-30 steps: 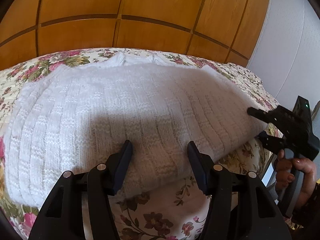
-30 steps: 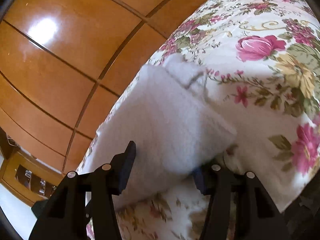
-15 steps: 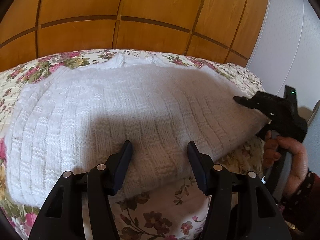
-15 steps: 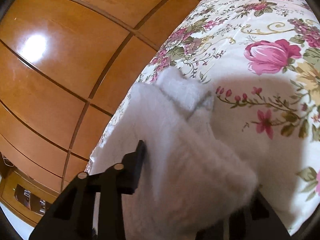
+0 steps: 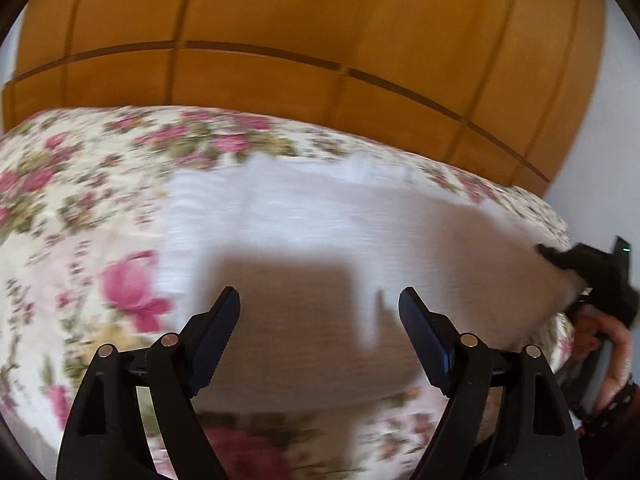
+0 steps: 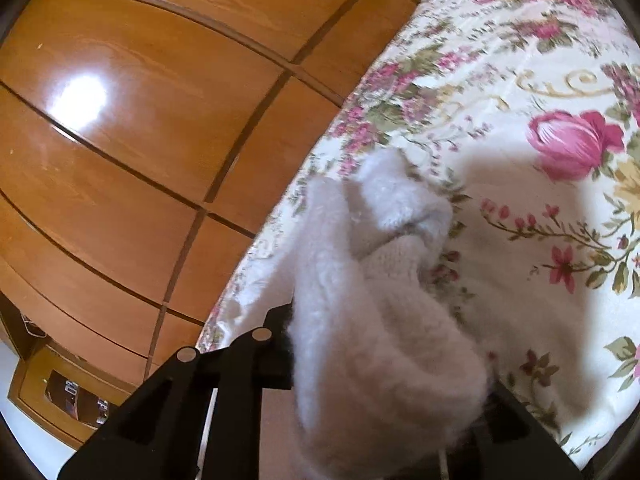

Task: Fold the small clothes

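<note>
- since a second ago the left tongs (image 5: 319, 304) have swung sideways across the bed and their jaws have just been opening; they now stand spread wide above the white knit sweater (image 5: 320, 232) with nothing between them.
- over the same second the right tongs (image 6: 384, 364) have been closing, and they now pinch a bunched edge of the sweater, which has risen off the bedspread (image 6: 520, 80) and fills the lower middle of the right wrist view.
- from the left wrist view the right tongs show at the far right edge, gripping the sweater's corner, with the person's hand (image 5: 612, 340) on the handle below.
- the sweater lies across the near part of the bed, most of it flat on the floral cover and only the pinched end lifted; that view is blurred, so its knit pattern is hard to read.
- it looks soft, fluffy and light, thick enough to puff up when gathered; it will likely sag and stretch rather than hold a crease, and a loose pinch could slip off the fuzzy yarn.
- best hold is probably at an edge or corner, taking a full bite through the layers, with the other corner of the same end taken by the left tongs to keep the fold even.
- the bedspread is smooth, cream with pink roses; a glossy panelled wooden wardrobe (image 6: 140, 140) stands behind the bed, and a pale wall (image 5: 600, 140) to the side.
</note>
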`<state>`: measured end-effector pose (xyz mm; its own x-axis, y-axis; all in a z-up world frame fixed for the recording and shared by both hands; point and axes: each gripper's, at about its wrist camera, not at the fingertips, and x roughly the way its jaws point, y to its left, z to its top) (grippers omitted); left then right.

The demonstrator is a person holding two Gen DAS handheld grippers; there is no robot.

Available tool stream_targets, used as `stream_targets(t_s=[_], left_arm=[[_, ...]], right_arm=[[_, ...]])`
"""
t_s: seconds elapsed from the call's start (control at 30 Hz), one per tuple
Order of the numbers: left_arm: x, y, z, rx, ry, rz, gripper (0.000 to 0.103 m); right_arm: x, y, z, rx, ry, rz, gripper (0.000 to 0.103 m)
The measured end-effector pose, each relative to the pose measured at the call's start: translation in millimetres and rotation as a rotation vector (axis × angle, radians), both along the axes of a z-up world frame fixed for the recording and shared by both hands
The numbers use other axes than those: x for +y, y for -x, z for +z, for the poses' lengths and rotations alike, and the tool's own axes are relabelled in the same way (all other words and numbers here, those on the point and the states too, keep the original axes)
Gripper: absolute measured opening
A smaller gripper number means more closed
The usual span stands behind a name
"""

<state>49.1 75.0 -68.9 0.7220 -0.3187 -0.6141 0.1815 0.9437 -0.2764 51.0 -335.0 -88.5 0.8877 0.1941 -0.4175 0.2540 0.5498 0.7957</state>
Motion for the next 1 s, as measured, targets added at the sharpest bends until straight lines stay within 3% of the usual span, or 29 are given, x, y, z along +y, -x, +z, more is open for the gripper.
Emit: stream_targets(t_s=[0.23,0.63,0.8,1.0], left_arm=[[37.6,1.8,-12.7,0.046,-0.024,0.078,0.081],[92.0,9.8,-17.7,0.050,0.018,0.206,0.081],[111.3,14.6,-21.6,0.062,0.036,0.256,0.081],[127.7,20.2,-24.5,0.071,0.061,0.296,0.081]], right_arm=[[27.8,-1.8,41.1,-0.066,0.056,0.043,0.016],[126.4,-14.3,112.4,-0.162,0.301,0.190,0.015],[185.0,-26.1,121.5,-0.195,0.455,0.295,0.015],[259.2,-47.6,105.8,-0.212,0.528,0.461,0.015]])
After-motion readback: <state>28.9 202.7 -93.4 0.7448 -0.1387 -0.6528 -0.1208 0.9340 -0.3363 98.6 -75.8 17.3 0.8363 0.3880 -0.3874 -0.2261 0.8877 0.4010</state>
